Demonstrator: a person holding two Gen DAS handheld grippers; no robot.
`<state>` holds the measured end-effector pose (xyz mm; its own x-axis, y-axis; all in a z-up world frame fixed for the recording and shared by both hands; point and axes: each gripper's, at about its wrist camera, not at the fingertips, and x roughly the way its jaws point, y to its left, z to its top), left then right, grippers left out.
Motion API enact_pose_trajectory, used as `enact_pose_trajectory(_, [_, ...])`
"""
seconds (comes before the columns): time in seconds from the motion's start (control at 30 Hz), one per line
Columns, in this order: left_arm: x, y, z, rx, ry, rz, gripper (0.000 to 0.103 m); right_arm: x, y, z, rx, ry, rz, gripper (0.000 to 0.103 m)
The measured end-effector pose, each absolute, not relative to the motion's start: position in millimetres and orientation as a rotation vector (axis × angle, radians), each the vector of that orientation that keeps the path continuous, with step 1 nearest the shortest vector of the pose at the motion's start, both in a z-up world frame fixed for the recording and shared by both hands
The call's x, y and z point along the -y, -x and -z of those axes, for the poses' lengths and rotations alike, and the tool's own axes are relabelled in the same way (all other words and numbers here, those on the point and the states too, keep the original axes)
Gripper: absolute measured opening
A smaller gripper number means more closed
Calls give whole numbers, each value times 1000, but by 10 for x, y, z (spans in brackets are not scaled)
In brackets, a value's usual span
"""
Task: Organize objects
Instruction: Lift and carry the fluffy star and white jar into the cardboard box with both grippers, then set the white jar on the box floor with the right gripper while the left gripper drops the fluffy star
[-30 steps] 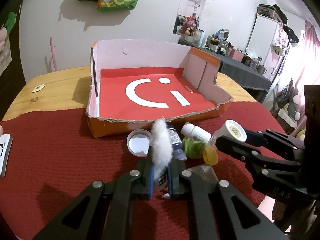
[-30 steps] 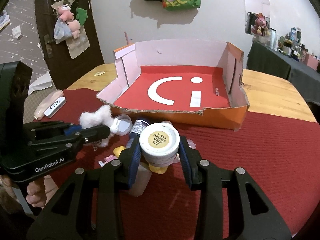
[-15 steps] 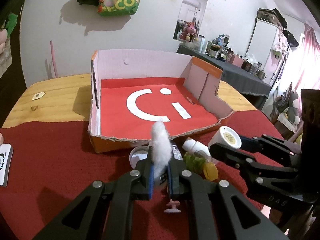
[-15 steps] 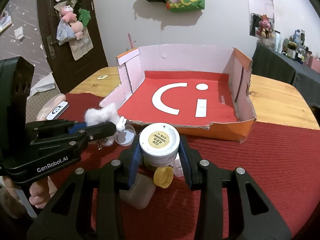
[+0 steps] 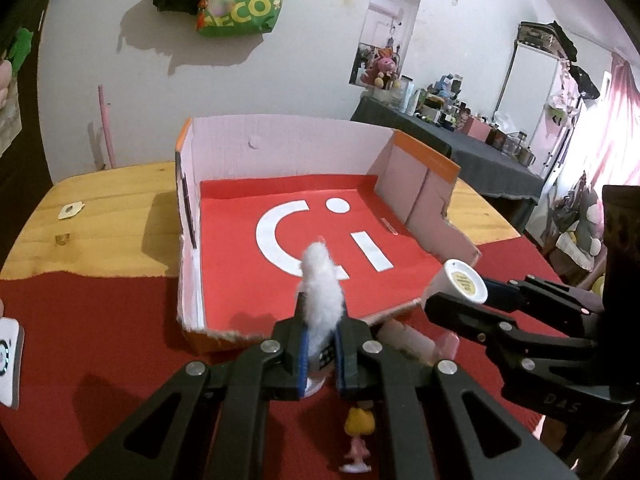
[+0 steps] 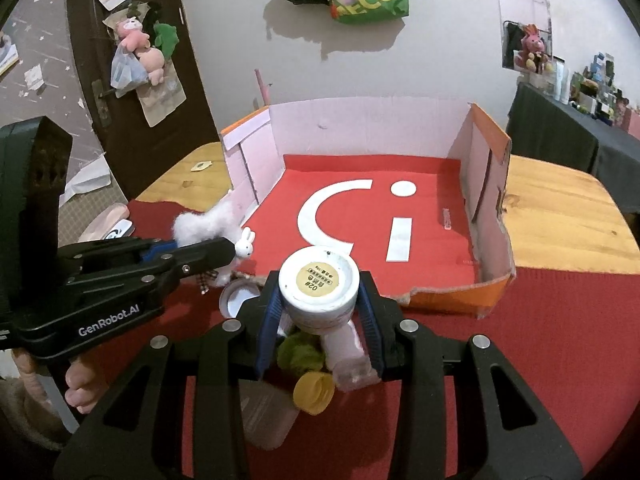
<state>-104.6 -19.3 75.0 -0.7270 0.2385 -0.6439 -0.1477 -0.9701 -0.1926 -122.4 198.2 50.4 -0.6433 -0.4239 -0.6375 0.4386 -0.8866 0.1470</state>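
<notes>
My left gripper is shut on a white fluffy toy, a small rabbit charm with a puff of white fur, held just above the near torn rim of the cardboard box. My right gripper is shut on a white round jar with a tan label on its lid, lifted in front of the box's near edge. In the left wrist view the jar shows at the right, in the other tool's jaws. The box has a red floor with white marks.
On the red cloth below the grippers lie a yellow cap, a green fuzzy thing, a pale pink bottle, a clear bottle, a round white lid and a small yellow-headed figure. A white device lies at the left edge.
Both grippers have risen and moved forward toward the box with their loads. The loose items on the cloth now sit lower, partly hidden under the fingers.
</notes>
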Motion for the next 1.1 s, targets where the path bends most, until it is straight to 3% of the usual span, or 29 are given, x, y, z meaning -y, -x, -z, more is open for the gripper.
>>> enact_pose_trajectory(1.1, [306,2064,-467,191,1226,-2678,9,-2017,2471,-289,-47,-1103,2484,35])
